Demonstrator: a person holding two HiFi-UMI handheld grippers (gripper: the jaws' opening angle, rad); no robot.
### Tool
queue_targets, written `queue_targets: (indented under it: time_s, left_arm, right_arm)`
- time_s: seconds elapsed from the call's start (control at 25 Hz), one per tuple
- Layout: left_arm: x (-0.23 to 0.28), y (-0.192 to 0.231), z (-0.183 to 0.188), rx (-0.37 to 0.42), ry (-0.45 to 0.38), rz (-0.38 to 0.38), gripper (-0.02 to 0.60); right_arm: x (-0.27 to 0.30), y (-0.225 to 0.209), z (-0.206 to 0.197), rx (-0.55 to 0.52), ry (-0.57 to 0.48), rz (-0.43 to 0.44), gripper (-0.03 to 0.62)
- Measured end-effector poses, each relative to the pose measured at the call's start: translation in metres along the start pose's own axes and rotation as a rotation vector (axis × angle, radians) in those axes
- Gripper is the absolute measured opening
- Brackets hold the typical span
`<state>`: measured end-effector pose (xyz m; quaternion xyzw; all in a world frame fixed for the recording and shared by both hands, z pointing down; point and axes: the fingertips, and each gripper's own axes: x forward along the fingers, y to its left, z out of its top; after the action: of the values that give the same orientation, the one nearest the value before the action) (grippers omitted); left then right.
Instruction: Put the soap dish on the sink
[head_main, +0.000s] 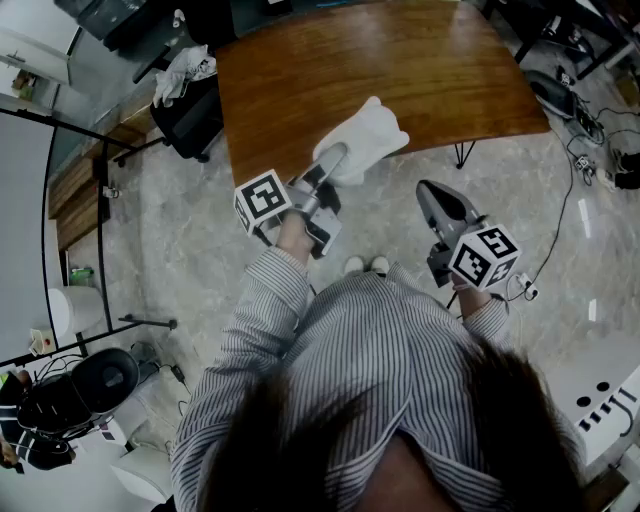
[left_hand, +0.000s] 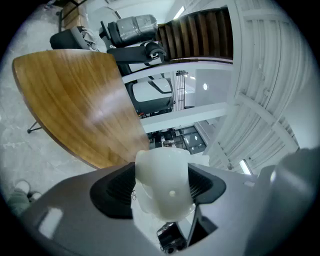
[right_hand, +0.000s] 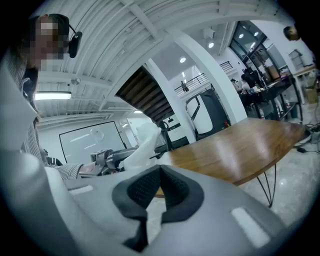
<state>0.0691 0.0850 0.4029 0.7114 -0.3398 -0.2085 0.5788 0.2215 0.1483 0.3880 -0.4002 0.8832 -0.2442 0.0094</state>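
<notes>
The white soap dish (head_main: 372, 135) hangs over the near edge of a brown wooden table (head_main: 400, 60), with my left gripper (head_main: 335, 162) shut on it. In the left gripper view the soap dish (left_hand: 164, 182) fills the gap between the widely spread black pads (left_hand: 116, 189). My right gripper (head_main: 430, 190) is held lower to the right, over the floor, its jaws shut with nothing between them. In the right gripper view its pads (right_hand: 145, 187) meet at the tip, and the soap dish (right_hand: 142, 142) shows to the left. No sink is in view.
A black chair (head_main: 185, 110) with a white cloth on it stands left of the table. Thin metal table legs (head_main: 465, 153) and cables (head_main: 590, 140) are on the marble floor at the right. Black gear (head_main: 75, 395) lies at the lower left.
</notes>
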Motion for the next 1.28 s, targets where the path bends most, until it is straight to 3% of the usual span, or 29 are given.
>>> queue_targets:
  time_s: [0.24,0.92,1.08,1.28]
  left_arm:
    - [-0.022,0.014,-0.010,-0.053,-0.075,0.040,0.304]
    - [-0.051,0.027,0.005,-0.045,-0.182,0.098,0.302]
    - [-0.057,0.041,0.030,-0.047,-0.225,0.124,0.302]
    - [-0.054,0.061,0.085,-0.039,-0.255,0.139,0.302]
  right_arm:
    - [-0.002,0.008,-0.004,-0.001,0.035,0.039,0.002]
    - [0.018,0.016,-0.007,-0.006,0.052,0.116,0.002]
    - [0.032,0.019,-0.016,-0.003,0.098,0.143,0.002]
    - [0.062,0.006,-0.020,0.033,0.124,0.103,0.002]
